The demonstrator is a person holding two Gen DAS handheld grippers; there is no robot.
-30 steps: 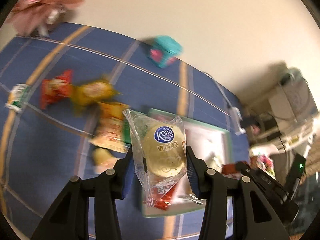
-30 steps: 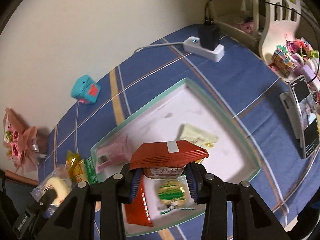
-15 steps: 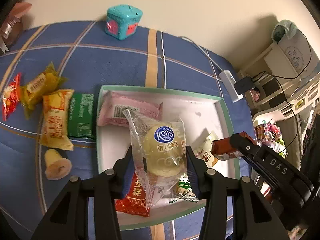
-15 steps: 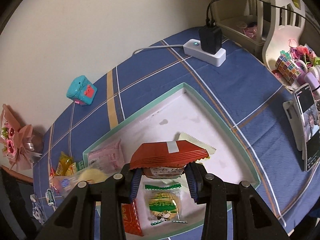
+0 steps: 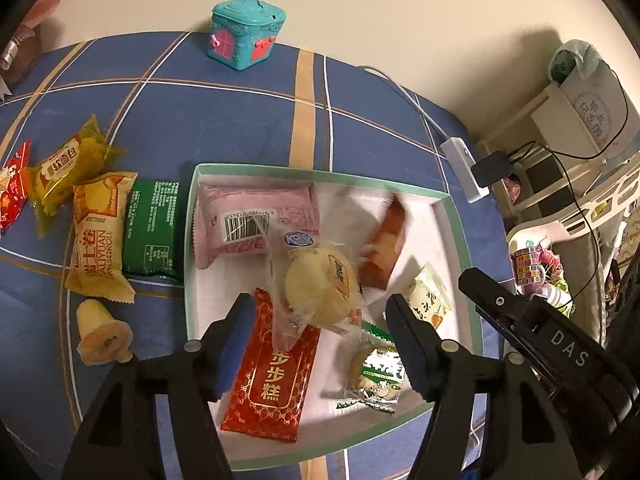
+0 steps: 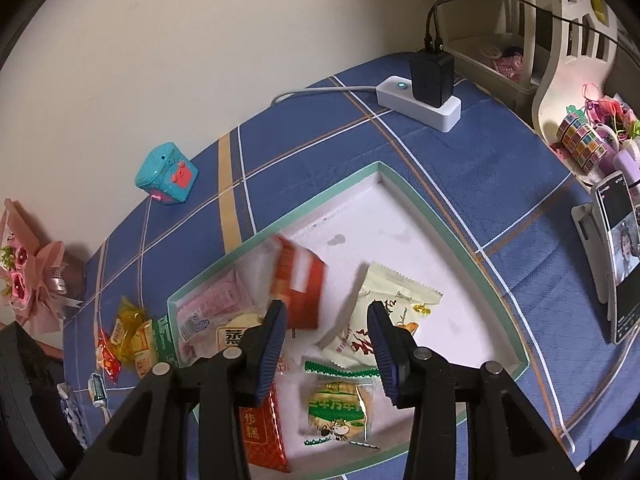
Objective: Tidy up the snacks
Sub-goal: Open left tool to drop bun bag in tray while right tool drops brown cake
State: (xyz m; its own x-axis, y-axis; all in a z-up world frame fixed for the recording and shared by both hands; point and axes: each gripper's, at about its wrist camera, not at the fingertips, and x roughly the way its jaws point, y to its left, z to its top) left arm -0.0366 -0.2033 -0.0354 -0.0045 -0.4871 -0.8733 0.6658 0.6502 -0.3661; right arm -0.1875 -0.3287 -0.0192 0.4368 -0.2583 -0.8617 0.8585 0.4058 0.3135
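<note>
A white tray with a green rim (image 5: 456, 224) (image 6: 448, 232) sits on the blue cloth. My left gripper (image 5: 320, 316) is open above it; the clear-wrapped round cake (image 5: 316, 292) lies blurred just beyond its fingers. My right gripper (image 6: 326, 332) is open; the red-orange snack box (image 6: 298, 284) is blurred below it, over the tray, also in the left wrist view (image 5: 382, 248). In the tray lie a pink packet (image 5: 256, 220), a red packet (image 5: 272, 376), a green-and-white cookie packet (image 6: 340, 408) and a cream packet (image 6: 384, 312).
Left of the tray lie a green packet (image 5: 152, 232), an orange packet (image 5: 98, 236), a yellow packet (image 5: 60, 168), a red packet (image 5: 10, 192) and a jelly cup (image 5: 102, 332). A teal toy box (image 5: 246, 32), power strip (image 6: 420, 100) and phone (image 6: 620, 256) stand around.
Both grippers have opened. The round cake has left the left gripper and the red-orange box has left the right gripper; both now show blurred over the tray.
</note>
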